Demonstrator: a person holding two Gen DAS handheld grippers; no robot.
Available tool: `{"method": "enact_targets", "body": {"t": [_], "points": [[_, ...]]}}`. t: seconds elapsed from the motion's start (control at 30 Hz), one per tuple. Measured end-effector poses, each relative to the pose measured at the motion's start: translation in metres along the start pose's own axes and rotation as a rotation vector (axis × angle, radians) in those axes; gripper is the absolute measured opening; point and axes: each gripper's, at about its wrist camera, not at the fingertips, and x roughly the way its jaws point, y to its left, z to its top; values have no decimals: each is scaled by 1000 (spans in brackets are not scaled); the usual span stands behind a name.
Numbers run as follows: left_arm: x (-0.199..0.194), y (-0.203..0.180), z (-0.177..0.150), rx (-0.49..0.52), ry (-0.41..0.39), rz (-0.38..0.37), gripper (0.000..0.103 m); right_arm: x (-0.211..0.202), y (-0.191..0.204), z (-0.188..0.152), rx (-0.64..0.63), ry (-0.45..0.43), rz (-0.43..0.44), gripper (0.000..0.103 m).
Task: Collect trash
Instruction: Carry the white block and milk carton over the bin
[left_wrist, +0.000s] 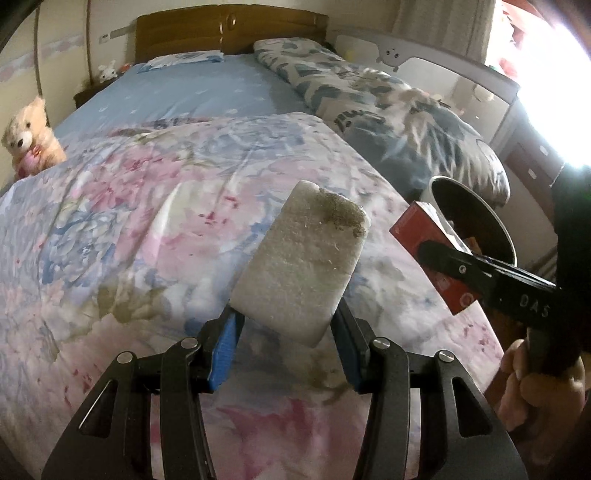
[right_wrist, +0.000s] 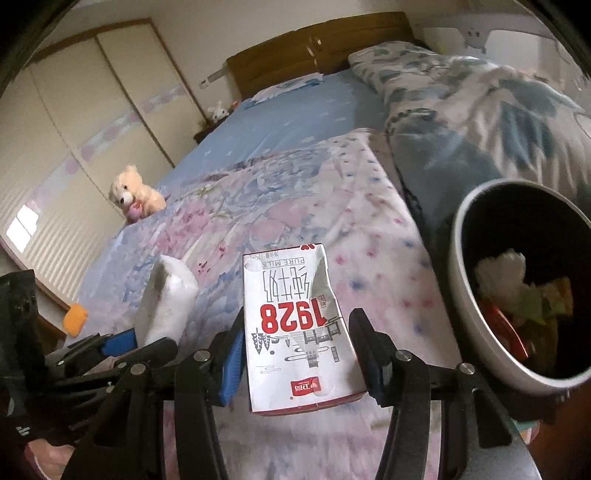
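Note:
My left gripper (left_wrist: 286, 317) is shut on the near end of a white foam block (left_wrist: 306, 258) with a dirty far corner, held above the floral duvet. The block (right_wrist: 166, 299) also shows left of centre in the right wrist view. My right gripper (right_wrist: 297, 328) is shut on a flattened milk carton (right_wrist: 291, 295) printed "1928". From the left wrist view the carton's red side (left_wrist: 413, 225) hangs just left of a round trash bin (left_wrist: 476, 218). The bin (right_wrist: 460, 266) stands at the bed's right edge, holding paper and wrappers.
The floral duvet (left_wrist: 147, 221) covers the near bed, with a blue sheet behind. A grey patterned blanket (left_wrist: 388, 122) lies beyond the bin. A teddy bear (left_wrist: 27, 140) sits at the left edge. An orange object (right_wrist: 75, 319) lies low left. A hand (left_wrist: 517, 376) grips the right tool.

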Motion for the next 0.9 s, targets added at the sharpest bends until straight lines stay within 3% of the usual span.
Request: {"method": "enact_targets", "body": {"t": [0.9], "points": [[-14, -55, -12, 112, -2, 9, 47, -55, -27, -34, 96, -71, 23, 54]]}}
